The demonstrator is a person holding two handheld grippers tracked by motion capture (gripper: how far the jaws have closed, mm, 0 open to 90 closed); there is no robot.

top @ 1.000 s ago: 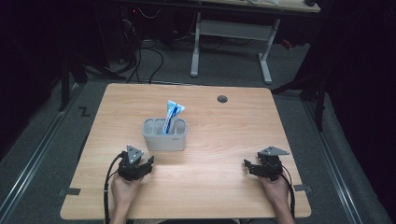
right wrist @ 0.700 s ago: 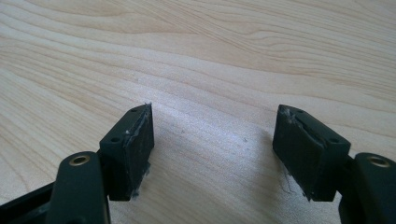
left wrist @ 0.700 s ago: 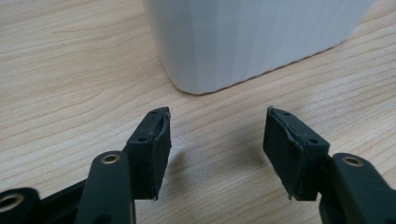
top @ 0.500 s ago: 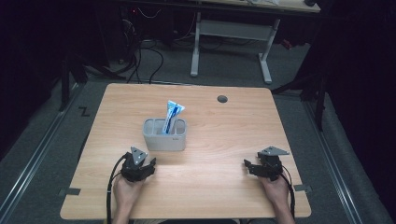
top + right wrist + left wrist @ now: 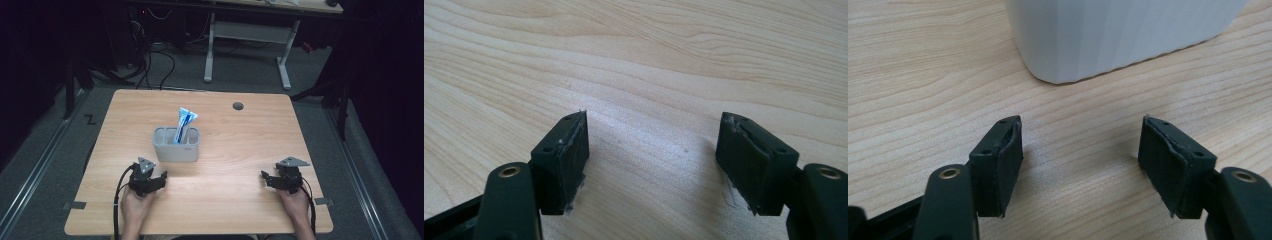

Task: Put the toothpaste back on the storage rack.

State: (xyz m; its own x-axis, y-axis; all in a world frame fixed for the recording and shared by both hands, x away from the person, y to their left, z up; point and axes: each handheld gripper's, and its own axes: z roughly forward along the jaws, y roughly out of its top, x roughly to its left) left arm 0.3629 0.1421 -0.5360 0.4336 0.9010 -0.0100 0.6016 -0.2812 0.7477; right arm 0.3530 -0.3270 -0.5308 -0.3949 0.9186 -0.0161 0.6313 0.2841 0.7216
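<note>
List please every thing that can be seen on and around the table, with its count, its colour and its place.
holder: one, light grey, with compartments, left of the table's middle; its wall also shows in the left gripper view.
tube: one, blue and white, standing tilted in the holder.
table: one, light wood, centre of the high view.
cable hole: one, dark, near the table's far edge.
desk frame: one, white legs, on the floor behind the table.
cables: several, black, on the floor at the far left.
left gripper: one, black, near the holder, jaws open and just opening wider, nothing between them.
right gripper: one, black, near right edge, jaws open, nothing between them.
hands: two, at the near edge, one on each gripper.
</note>
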